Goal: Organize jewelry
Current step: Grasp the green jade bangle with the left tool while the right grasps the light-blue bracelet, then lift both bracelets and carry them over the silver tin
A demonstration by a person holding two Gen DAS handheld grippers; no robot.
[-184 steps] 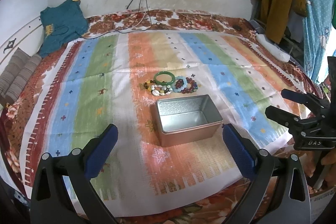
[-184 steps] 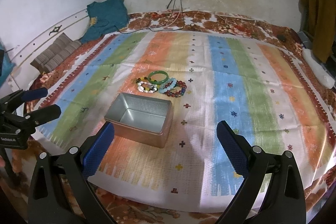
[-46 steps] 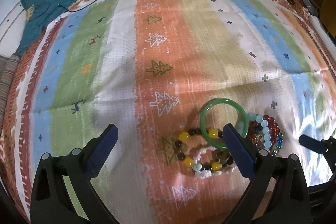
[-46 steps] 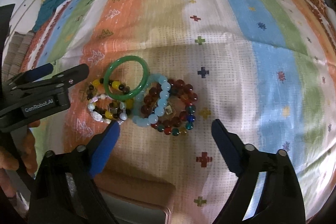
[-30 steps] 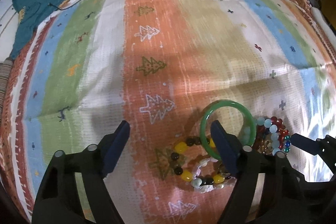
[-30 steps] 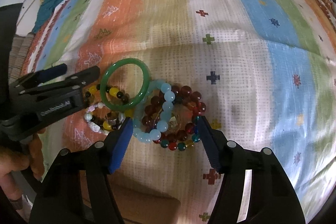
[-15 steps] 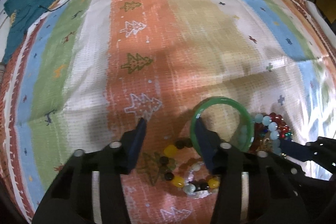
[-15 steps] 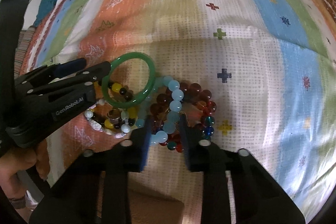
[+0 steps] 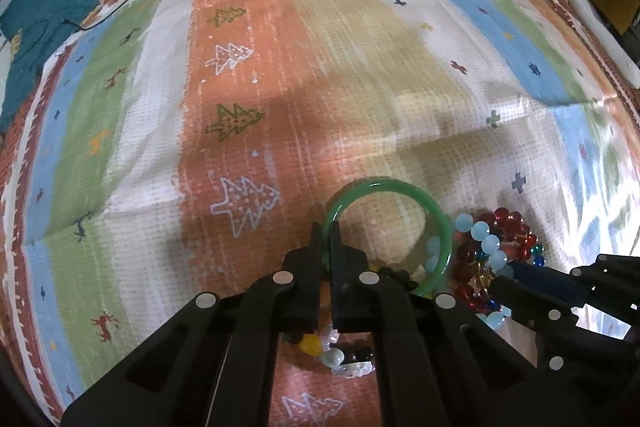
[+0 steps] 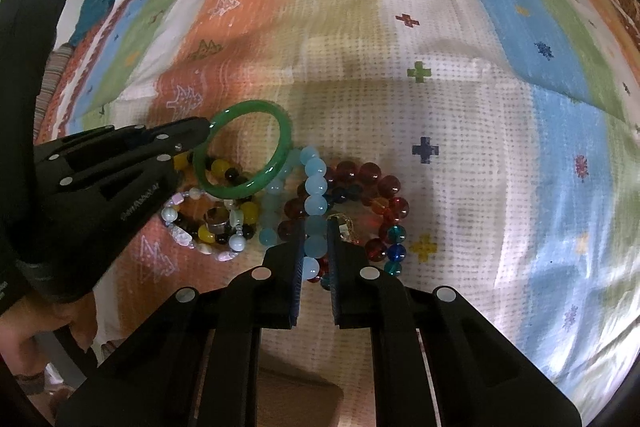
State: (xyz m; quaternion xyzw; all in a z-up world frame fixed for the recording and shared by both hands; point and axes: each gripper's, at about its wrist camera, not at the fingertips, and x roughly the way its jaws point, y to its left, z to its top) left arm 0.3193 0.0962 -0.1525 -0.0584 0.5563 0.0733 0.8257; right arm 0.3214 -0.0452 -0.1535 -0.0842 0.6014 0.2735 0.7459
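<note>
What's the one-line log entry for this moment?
left claw: shut on bangle | right claw: shut on blue beads | both on cloth

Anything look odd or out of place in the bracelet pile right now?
Slightly. The green glassy bangle, pinched by the left tongs, sits tilted, one edge resting on the yellow-and-black bead bracelet. The right tongs grip the pale blue bead bracelet, which overlaps the dark red bead bracelet.

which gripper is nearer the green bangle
Left. The left gripper is shut on the green bangle, pinching its rim. The right gripper is off to the bangle's side, shut on the light blue bead bracelet, not touching the bangle.
</note>
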